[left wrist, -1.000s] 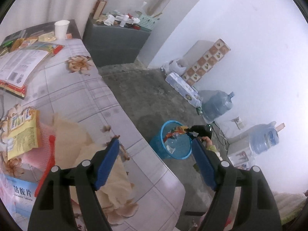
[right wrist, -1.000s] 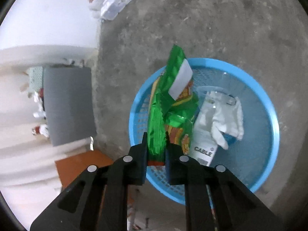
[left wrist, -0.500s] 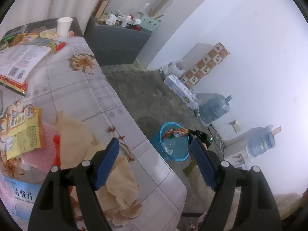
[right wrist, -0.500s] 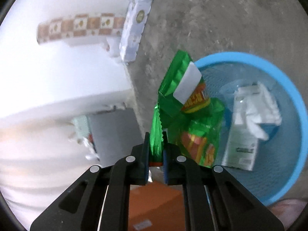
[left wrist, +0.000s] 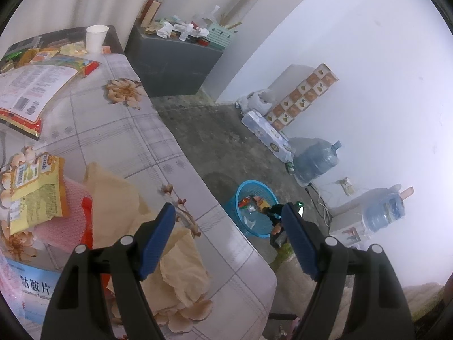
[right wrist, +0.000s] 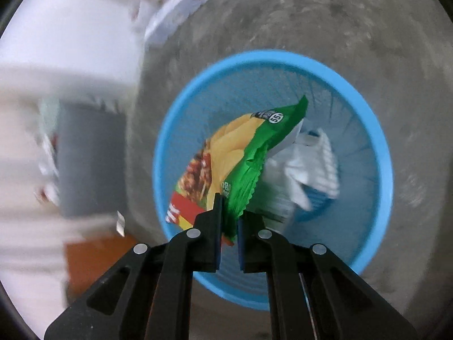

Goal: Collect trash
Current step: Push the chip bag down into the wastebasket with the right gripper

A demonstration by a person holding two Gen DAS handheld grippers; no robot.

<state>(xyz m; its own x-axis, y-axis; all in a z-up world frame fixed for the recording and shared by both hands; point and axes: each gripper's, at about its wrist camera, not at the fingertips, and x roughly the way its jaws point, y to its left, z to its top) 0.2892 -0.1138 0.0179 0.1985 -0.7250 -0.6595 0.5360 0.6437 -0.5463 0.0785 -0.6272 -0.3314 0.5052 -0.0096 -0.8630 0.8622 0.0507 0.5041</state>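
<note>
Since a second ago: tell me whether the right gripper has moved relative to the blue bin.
Yes. The right gripper, shut on the green chip bag, has shifted further over the blue bin; the bag now hangs inside the rim rather than across its edge.

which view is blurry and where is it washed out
Right wrist view: motion blur smears the wall, floor and white trash, while the right gripper and its green chip bag over the blue basket stay fairly sharp. Left wrist view: sharp on the table, but hazy and washed out at the right, around the water jugs; fisheye bends both.
</note>
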